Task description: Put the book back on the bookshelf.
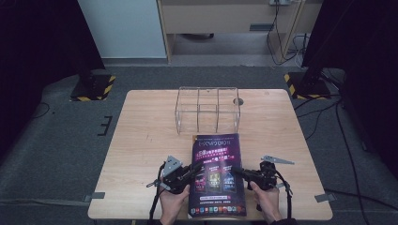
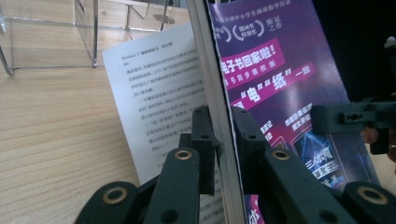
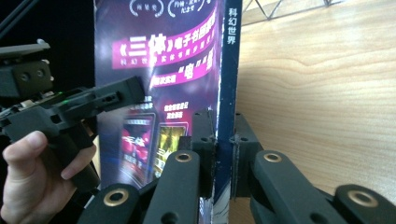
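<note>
Grey carpet surrounds the light wooden table [image 1: 141,140], and dark curtains hang at both sides of the room. On the far half of the table stands a clear rack [image 1: 208,108] with three compartments, and it is well apart from the hands.

Between the rack and the near edge is a magazine [image 1: 216,173] with a purple cover, which the two tools hold from opposite sides. The person's forearms come in from the bottom of the high view, and each hand is wrapped around the handle of its tool.

The left tool [image 1: 195,169] points toward the right, to the left edge of the magazine. In the left gripper view its jaws are clenched on this edge [image 2: 224,140], where the pages are open: a white text page [image 2: 154,107] spreads to one side of the jaws and the purple cover to the other side.

The right tool [image 1: 238,172] points toward the left and grasps the spine side. In the right gripper view its jaws are pressed on the dark blue spine [image 3: 227,135], one jaw on each face. The same view shows the left hand [image 3: 32,177] around the black grip of the other tool, on the far side of the cover.
</note>
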Motion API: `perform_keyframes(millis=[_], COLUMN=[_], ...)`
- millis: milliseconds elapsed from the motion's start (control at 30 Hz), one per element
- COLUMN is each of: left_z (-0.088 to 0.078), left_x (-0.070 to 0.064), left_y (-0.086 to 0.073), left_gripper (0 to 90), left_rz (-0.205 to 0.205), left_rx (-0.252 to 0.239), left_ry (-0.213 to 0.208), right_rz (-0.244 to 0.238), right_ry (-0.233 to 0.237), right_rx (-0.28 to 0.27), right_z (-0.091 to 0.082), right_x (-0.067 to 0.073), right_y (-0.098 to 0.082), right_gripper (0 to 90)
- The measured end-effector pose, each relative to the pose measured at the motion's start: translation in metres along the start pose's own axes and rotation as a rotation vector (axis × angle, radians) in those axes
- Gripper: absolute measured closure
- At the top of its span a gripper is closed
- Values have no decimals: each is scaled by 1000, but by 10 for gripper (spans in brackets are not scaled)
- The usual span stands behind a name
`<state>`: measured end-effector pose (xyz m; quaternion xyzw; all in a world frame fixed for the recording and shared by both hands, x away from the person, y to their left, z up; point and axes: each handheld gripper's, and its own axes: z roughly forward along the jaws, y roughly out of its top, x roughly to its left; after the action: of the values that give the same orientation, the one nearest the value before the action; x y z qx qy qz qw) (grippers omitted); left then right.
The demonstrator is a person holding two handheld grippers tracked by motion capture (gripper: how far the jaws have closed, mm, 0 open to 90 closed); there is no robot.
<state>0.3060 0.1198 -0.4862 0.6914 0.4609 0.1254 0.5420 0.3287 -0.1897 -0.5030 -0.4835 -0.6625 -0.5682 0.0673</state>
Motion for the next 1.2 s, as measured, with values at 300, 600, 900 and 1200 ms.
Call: perform_keyframes(millis=[300,600,900,1200], left_z=[2,5,-4,-24], left_x=[3,8,23,52], left_y=[-1,-3,-6,-8], left_gripper=[687,473,342,273], left_rz=[10,19,23,25], left_rx=[19,66,62,96], left_ry=[17,61,138,243], right_rz=[-25,-39,-48,-76], right_ry=[16,39,31,36], right_rx=[-19,-43,-64,-129], right_z=[-7,-13,-17,-26], right_x=[6,13,17,30], right_y=[7,12,18,36], right_gripper=[842,843,843,843])
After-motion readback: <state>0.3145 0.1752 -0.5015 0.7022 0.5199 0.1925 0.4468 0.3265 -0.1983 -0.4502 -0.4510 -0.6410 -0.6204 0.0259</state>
